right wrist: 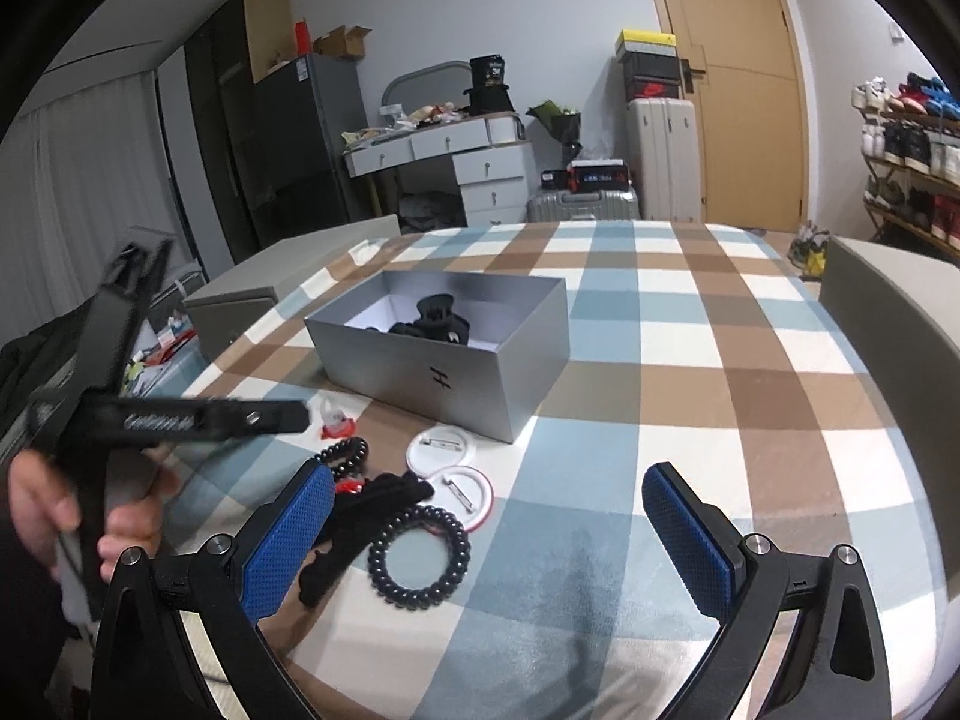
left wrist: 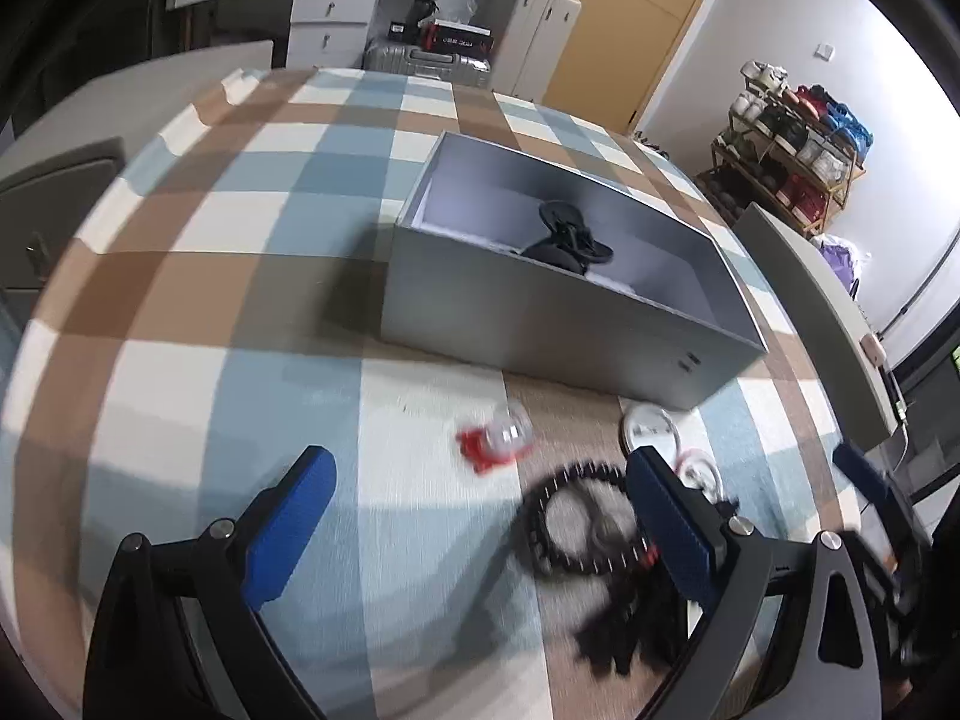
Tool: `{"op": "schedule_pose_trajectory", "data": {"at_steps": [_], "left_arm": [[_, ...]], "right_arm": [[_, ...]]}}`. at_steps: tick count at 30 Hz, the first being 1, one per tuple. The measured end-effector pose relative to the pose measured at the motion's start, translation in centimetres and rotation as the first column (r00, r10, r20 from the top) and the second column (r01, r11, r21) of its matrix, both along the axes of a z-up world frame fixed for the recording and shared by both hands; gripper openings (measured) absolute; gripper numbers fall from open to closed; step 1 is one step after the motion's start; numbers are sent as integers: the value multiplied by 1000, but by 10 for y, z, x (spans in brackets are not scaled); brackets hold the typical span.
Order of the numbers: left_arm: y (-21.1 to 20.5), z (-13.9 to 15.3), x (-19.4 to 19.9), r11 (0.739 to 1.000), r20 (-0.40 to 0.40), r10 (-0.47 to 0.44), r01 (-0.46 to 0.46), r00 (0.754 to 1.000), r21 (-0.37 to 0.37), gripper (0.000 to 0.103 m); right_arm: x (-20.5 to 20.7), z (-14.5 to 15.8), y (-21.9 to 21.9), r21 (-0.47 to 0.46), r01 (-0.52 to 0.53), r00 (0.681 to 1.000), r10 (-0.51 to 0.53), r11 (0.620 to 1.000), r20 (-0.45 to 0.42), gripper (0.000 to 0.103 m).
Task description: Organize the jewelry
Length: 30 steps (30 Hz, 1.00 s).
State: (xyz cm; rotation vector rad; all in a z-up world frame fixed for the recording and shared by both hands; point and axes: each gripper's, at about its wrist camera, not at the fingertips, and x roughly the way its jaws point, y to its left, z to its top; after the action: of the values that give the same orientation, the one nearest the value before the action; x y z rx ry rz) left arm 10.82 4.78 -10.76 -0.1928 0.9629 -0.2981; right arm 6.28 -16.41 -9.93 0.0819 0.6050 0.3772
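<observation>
A grey open box [left wrist: 540, 312] [right wrist: 456, 378] stands on the checked tablecloth with black hair claws [left wrist: 567, 237] [right wrist: 435, 318] inside. In front of it lie a black spiral hair tie [right wrist: 420, 558] [left wrist: 576, 519], a black scrunchie [right wrist: 360, 510], a black bead bracelet [right wrist: 345, 455], two white pin badges [right wrist: 444, 450] [left wrist: 651, 427] and a small red and clear item [left wrist: 498, 438] [right wrist: 335, 420]. My left gripper [left wrist: 480, 516] is open above the pile; its body shows in the right wrist view [right wrist: 180, 417]. My right gripper [right wrist: 489, 534] is open and empty, near the spiral tie.
The table [right wrist: 690, 360] carries a blue, brown and white checked cloth. Grey chair backs [right wrist: 894, 324] [left wrist: 804, 276] stand at its sides. A white desk, suitcases, a door and a shoe rack [left wrist: 792, 150] stand beyond.
</observation>
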Motion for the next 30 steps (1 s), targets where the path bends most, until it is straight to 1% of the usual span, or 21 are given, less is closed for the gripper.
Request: {"op": "schedule_pose_trajectory", "data": {"at_steps": [2, 3, 5, 7, 8, 9, 10, 12, 14, 15, 18, 21, 26, 30], "left_arm": [[1, -4, 5, 999, -18, -17, 16, 1000, -41, 95], [1, -5, 5, 998, -22, -21, 20, 1000, -55, 93], [0, -4, 3, 998, -17, -28, 27, 999, -58, 84], [-2, -2, 3, 997, -18, -52, 51, 998, -55, 68], [-3, -2, 2, 997, -19, -59, 58, 998, -54, 64], [-3, -2, 2, 997, -20, -65, 64, 998, -53, 55], [-4, -1, 1, 996, -20, -75, 74, 997, -48, 39], [-5, -3, -1, 995, -31, -95, 94, 995, -40, 20], [-6, -1, -3, 994, -12, -104, 103, 995, -25, 17], [-7, 2, -4, 993, -3, -113, 113, 994, -22, 12], [-8, 7, -8, 992, 12, -122, 122, 993, -12, 12], [-6, 9, -4, 992, 24, -125, 125, 992, -18, 12], [5, 13, -10, 994, 36, -102, 103, 994, -29, 12], [16, 18, -21, 996, 60, -81, 82, 995, -27, 12]], "right_arm": [[2, -2, -2, 7, -1, 1000, 1, 1000, -12, 103], [2, -3, -3, 8, 1, 1000, -1, 1000, -15, 103], [3, -5, -5, 11, 6, 1000, -6, 1000, -22, 103], [4, -6, -6, 20, 8, 999, -8, 1000, -32, 103], [5, -7, -7, 25, 8, 999, -8, 1000, -37, 103], [5, -7, -7, 29, 8, 999, -7, 1000, -41, 103], [5, -7, -7, 32, 8, 999, -7, 999, -43, 103], [5, -7, -6, 34, 5, 999, -4, 999, -42, 103], [4, -6, -5, 34, 0, 999, 2, 999, -37, 103], [4, -5, -4, 34, -4, 999, 5, 999, -36, 103], [1, -2, -3, 34, -17, 999, 18, 999, -30, 103], [1, 2, 0, 51, -56, 998, 58, 997, -40, 103], [3, 10, 10, 65, -108, 993, 111, 992, -44, 103], [10, 11, 27, 55, -178, 981, 182, 983, -75, 103]]}}
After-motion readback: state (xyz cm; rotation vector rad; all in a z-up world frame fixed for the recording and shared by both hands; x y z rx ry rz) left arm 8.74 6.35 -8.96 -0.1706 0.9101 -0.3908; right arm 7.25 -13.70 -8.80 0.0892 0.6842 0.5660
